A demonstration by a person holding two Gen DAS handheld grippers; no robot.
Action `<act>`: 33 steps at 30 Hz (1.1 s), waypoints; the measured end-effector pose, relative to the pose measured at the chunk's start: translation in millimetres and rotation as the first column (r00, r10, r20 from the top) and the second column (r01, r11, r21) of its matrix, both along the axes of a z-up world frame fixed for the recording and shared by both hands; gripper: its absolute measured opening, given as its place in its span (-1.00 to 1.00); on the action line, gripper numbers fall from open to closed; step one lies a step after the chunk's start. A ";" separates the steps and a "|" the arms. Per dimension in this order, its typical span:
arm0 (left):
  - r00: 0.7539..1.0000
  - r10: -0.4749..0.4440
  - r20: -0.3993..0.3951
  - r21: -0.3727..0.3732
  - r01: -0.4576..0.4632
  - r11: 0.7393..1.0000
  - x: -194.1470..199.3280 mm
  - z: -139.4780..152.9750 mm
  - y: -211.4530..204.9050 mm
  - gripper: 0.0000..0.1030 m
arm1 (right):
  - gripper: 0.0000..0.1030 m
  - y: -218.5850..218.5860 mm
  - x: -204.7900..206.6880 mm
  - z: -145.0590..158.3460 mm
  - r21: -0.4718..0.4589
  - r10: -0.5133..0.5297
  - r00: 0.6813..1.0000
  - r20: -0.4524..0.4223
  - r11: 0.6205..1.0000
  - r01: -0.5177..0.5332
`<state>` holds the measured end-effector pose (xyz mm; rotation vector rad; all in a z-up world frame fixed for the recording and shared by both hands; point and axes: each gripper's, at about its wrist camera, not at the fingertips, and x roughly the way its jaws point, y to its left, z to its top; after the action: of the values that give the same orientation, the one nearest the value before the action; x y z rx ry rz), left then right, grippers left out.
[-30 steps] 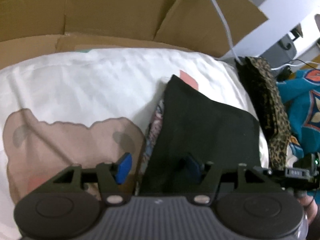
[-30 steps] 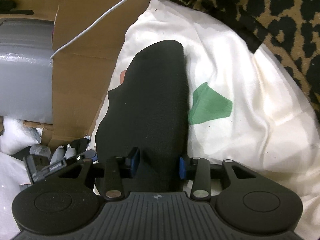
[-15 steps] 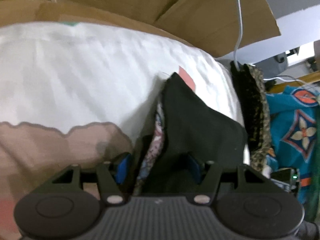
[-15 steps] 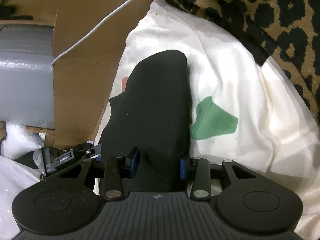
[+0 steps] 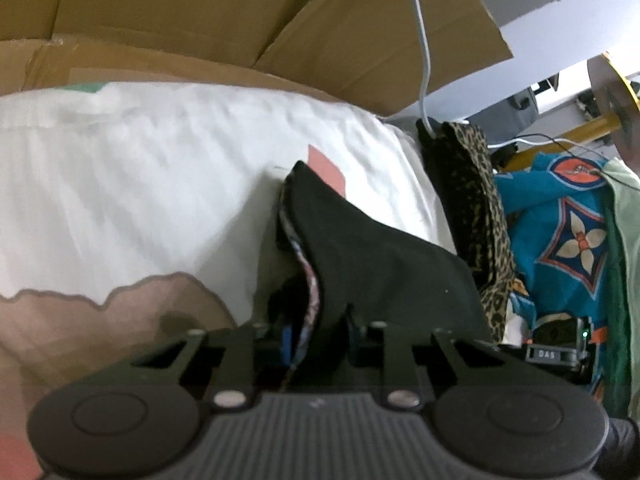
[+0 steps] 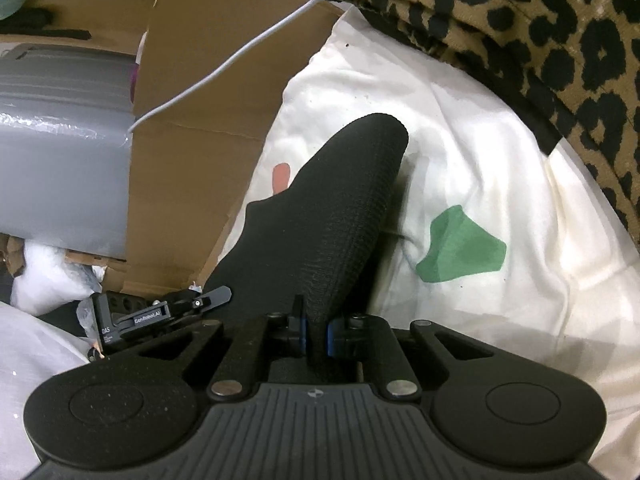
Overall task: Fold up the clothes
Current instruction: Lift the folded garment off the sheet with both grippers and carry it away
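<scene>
Mid-fold, I'd judge: the black knit garment with patterned lining is doubled over, rounded fold edge pointing away, lifted off the white printed bedsheet near its far-right corner by the cardboard. Left gripper and right gripper each pinch its near edge. Laying flat and smoothing remain. Folded leopard-print cloth sits at the sheet's right edge.
</scene>
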<state>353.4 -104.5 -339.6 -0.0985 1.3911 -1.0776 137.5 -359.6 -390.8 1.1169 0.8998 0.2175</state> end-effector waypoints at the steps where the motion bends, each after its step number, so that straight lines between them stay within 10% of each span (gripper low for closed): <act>1: 1.000 0.004 -0.005 0.003 -0.004 1.000 0.7 -2.3 -0.1 -0.18 | -0.78 0.9 0.4 -0.5 -0.007 0.002 1.000 -0.007 1.000 -0.002; 3: 1.000 0.011 -0.018 0.008 -0.011 1.000 2.0 -6.8 0.2 0.01 | -0.75 1.9 2.6 -4.3 -0.012 0.008 0.999 -0.033 1.000 -0.008; 6: 0.999 0.004 -0.048 0.019 -0.003 1.000 2.2 -14.4 -3.3 0.33 | -0.11 2.1 2.9 -6.1 -0.006 0.011 0.999 -0.031 1.000 -0.011; 9: 0.999 -0.020 -0.049 0.017 0.021 1.000 -0.2 -17.4 -11.4 0.36 | -0.07 2.9 3.9 -10.1 -0.015 0.001 0.999 -0.041 1.000 -0.001; 17: 0.999 -0.034 -0.031 0.021 0.034 0.999 -5.9 -18.6 -29.5 -0.05 | -0.12 3.3 11.2 -21.2 0.004 -0.037 0.998 -0.042 0.999 0.037; 20: 1.000 -0.026 -0.008 0.020 0.026 0.999 -7.4 -11.9 -27.0 -0.33 | -0.66 5.7 13.8 -16.0 -0.021 -0.025 0.999 -0.036 0.999 0.024; 33: 0.980 0.014 0.198 -0.002 -0.014 1.000 -39.0 31.6 -13.8 -0.49 | -0.82 21.9 9.7 32.0 -0.178 0.016 1.000 0.018 0.984 -0.013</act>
<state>314.5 -118.3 -308.0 -0.0014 1.2094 -1.0467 147.2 -337.6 -358.8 0.9410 0.8924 0.1565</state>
